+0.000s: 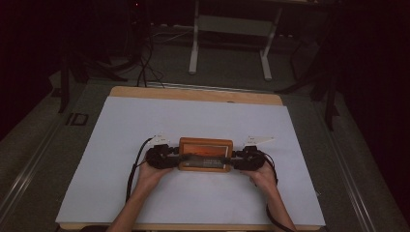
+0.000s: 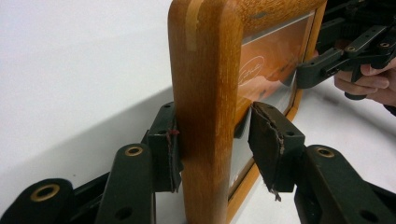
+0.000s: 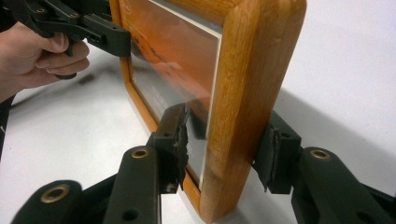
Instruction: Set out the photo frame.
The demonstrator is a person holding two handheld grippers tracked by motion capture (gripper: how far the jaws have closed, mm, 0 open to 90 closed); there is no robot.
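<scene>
Table (image 1: 121, 145) covered by white sheet, wooden edge showing at far side. Picture frame (image 1: 205, 153), wooden, glazed, orange print inside, sits at sheet centre between both hands; stands on edge in both gripper views. Left gripper (image 2: 215, 140) straddles one end of frame: one pad touches wooden back edge, other pad just clear of glass, so grip not confirmed. Right gripper (image 3: 224, 149) straddles opposite end, pads against glass face and outer wood, clamped on frame.
</scene>
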